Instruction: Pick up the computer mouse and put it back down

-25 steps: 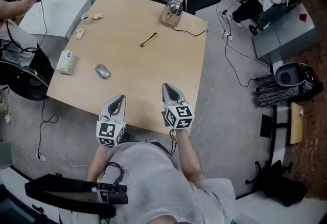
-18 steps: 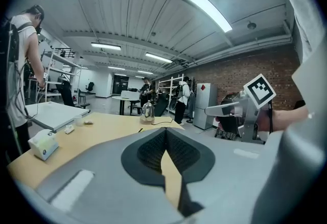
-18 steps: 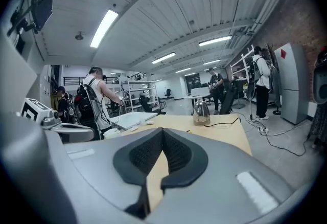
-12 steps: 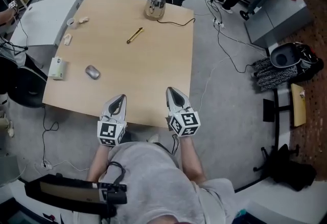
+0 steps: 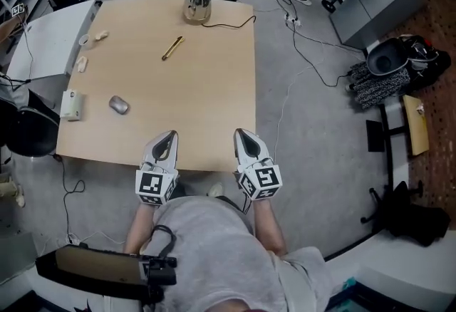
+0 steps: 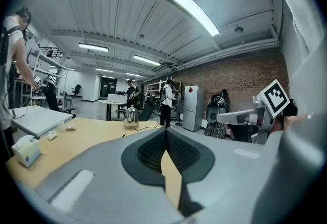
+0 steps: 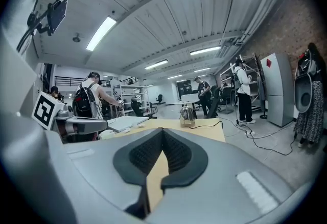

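The grey computer mouse (image 5: 118,105) lies on the left part of the wooden table (image 5: 206,90), untouched. In the head view my left gripper (image 5: 169,135) hovers over the table's near edge, well to the right of the mouse and nearer to me. My right gripper (image 5: 239,134) hangs beside it at the near right corner. Both are shut and hold nothing; in each gripper view the dark pads (image 6: 153,150) (image 7: 176,154) meet at the tips. The mouse does not show in either gripper view.
A white box (image 5: 70,105) lies left of the mouse. A gold pen-like stick (image 5: 172,48) and a metal kettle (image 5: 197,4) with a black cable stand further back. A white table (image 5: 50,36) adjoins on the left. People stand in the room behind.
In the head view the table and all on it have slid to the left and the kettle upwards. Both grippers, still shut, stay near the table's near edge, the right one now closer to its right corner.
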Action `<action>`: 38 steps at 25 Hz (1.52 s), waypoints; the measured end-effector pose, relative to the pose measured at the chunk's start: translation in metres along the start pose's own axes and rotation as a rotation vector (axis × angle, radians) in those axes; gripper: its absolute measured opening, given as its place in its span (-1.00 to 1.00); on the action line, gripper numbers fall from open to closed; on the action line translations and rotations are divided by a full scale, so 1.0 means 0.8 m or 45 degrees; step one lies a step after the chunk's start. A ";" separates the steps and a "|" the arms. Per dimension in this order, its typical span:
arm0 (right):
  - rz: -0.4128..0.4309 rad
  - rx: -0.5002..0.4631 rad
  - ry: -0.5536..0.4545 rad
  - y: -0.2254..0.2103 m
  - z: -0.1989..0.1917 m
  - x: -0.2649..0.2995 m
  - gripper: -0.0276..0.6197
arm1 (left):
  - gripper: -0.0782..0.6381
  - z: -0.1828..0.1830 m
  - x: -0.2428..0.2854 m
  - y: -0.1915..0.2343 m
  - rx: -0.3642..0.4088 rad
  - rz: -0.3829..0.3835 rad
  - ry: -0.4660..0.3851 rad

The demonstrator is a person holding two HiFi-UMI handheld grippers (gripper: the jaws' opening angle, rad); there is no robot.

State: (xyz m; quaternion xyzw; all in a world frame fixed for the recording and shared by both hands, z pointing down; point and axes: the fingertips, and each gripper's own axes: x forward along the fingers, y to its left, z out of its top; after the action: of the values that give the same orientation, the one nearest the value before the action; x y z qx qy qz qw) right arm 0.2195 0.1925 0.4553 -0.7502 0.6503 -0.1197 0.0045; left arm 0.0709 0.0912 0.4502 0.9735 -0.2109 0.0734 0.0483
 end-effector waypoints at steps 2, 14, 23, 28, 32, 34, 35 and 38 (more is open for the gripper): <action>-0.012 -0.006 -0.001 -0.002 -0.002 -0.011 -0.90 | -0.73 0.001 0.003 -0.005 0.009 -0.014 -0.001; -0.098 0.007 -0.027 -0.028 -0.002 -0.042 -0.90 | -0.73 0.005 0.017 -0.029 0.038 -0.080 0.004; -0.107 -0.010 -0.009 -0.029 -0.008 -0.044 -0.90 | -0.73 0.005 0.017 -0.034 0.043 -0.082 0.010; -0.104 -0.001 -0.012 -0.029 -0.005 -0.044 -0.90 | -0.73 0.006 0.016 -0.033 0.042 -0.078 0.013; -0.097 -0.008 -0.005 -0.026 -0.010 -0.044 -0.90 | -0.73 0.004 0.014 -0.032 0.043 -0.077 0.010; -0.094 -0.010 -0.002 -0.024 -0.011 -0.044 -0.90 | -0.73 0.004 0.014 -0.032 0.043 -0.075 0.008; -0.094 -0.010 -0.002 -0.024 -0.010 -0.043 -0.90 | -0.73 0.004 0.013 -0.031 0.043 -0.075 0.008; -0.092 -0.005 -0.001 -0.024 -0.010 -0.043 -0.90 | -0.73 0.004 0.012 -0.031 0.042 -0.074 0.009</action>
State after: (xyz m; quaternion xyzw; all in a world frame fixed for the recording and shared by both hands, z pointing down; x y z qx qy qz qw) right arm 0.2327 0.2301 0.4606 -0.7733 0.6230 -0.1180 -0.0011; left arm 0.0904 0.1091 0.4470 0.9797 -0.1812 0.0788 0.0349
